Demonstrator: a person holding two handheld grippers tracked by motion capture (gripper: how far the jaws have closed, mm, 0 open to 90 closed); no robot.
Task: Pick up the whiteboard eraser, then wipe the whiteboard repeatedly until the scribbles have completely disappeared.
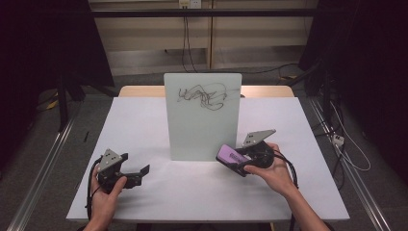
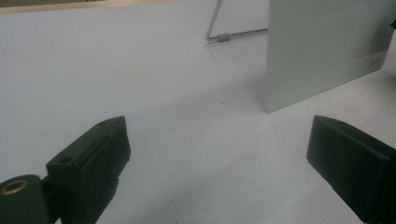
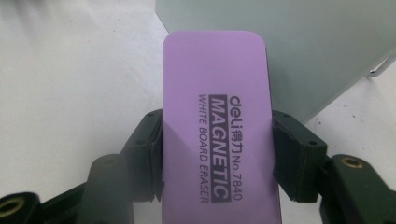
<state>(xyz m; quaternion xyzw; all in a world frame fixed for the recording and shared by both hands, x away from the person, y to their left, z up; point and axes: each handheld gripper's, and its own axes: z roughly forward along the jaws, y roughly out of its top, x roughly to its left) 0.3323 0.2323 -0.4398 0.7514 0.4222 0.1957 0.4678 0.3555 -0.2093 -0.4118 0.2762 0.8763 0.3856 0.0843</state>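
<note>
The right gripper [image 1: 239, 156] grips a purple eraser [image 3: 217, 126] across its width, its long axis aimed toward 11 o'clock at the upright whiteboard [image 1: 202, 115], whose scribble [image 1: 202, 96] lies higher. The left gripper [image 1: 137, 174] rests released at 7 o'clock, farther off.

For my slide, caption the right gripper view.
Right gripper clamps a purple eraser in front of the upright whiteboard.

White table [image 1: 159, 120] sitting centre, wood edge [image 1: 139, 90] showing at 12. Grey floor [image 1: 139, 77] w/ cables [image 1: 187, 38] running toward 12. Beige wall [image 1: 154, 33] behind; black curtains [image 1: 29, 57] hanging at 9 & 3. Metal rails [image 1: 43, 163] lying alongside.
</note>
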